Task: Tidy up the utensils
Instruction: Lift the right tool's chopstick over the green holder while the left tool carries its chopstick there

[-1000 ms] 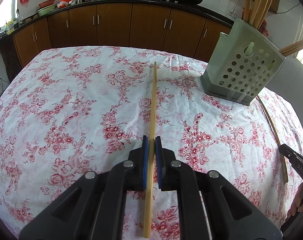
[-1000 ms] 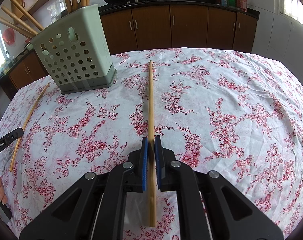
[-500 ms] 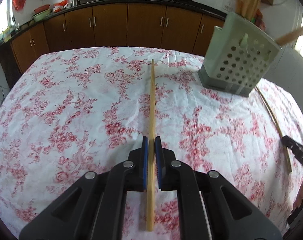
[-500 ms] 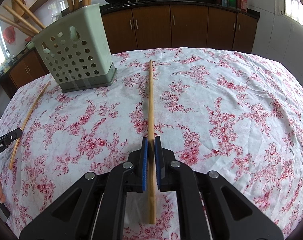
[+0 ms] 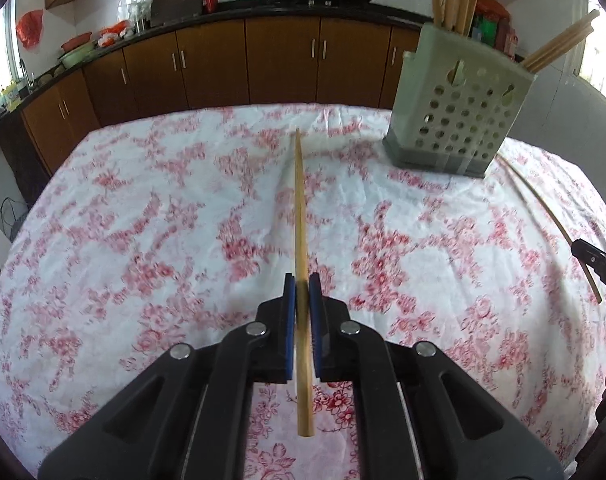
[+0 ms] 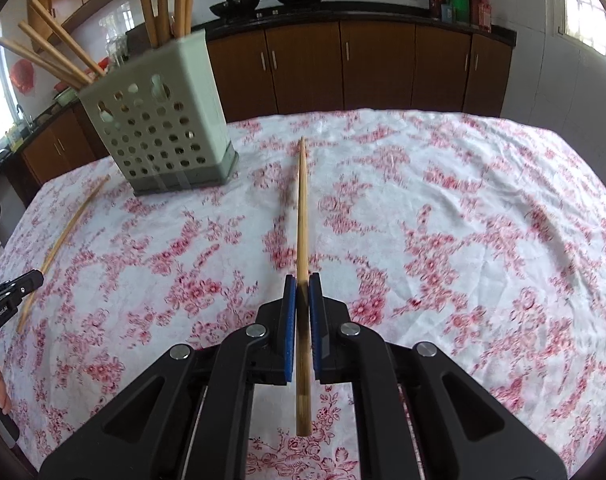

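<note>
Left gripper (image 5: 302, 288) clamped on one chopstick (image 5: 300, 208), right gripper (image 6: 302, 286) on another (image 6: 302, 208), both above cloth (image 5: 143, 240) near holder (image 5: 455, 120); light, stiff, smooth, likely pivoting unless gripped near thick end.

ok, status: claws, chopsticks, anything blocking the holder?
Left claw shut on a chopstick. Right claw likewise, its own chopstick. Holder upright, path clear.

Daylight floods in from windows (image 6: 591, 12) at the far corners, blown out to white glare. The floral cloth (image 5: 151, 240) beyond the fingers (image 5: 290, 320) is smeared with motion blur. Fisheye bending curves the cabinets (image 6: 343, 68), and black vignetting rings both views.
</note>
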`<state>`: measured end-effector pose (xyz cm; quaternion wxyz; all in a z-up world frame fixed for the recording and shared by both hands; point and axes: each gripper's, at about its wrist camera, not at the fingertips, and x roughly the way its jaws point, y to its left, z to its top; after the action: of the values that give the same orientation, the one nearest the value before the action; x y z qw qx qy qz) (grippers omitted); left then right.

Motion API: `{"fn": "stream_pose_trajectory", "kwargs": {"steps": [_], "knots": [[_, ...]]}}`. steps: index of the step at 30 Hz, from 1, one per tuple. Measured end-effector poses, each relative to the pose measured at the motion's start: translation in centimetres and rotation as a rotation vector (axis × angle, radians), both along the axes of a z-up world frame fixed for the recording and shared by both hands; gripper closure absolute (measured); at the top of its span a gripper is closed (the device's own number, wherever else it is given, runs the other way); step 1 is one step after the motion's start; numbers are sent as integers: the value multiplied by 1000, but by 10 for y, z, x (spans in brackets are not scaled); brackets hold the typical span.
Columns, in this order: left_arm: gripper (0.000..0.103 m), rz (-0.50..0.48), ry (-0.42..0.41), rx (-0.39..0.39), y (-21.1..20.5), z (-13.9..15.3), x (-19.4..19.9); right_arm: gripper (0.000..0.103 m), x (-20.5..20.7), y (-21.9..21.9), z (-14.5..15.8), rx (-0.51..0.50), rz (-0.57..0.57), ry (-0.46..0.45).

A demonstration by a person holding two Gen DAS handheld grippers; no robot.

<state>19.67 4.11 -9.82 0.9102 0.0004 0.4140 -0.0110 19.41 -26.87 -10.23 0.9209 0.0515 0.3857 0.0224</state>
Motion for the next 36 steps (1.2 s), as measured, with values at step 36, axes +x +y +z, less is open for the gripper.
{"fn": "stream_pose_trajectory", "kwargs": {"steps": [36], "knots": [[89,-80,42,-73,-43,-15,-5,96,-23,4,78,34,39,-215]]}}
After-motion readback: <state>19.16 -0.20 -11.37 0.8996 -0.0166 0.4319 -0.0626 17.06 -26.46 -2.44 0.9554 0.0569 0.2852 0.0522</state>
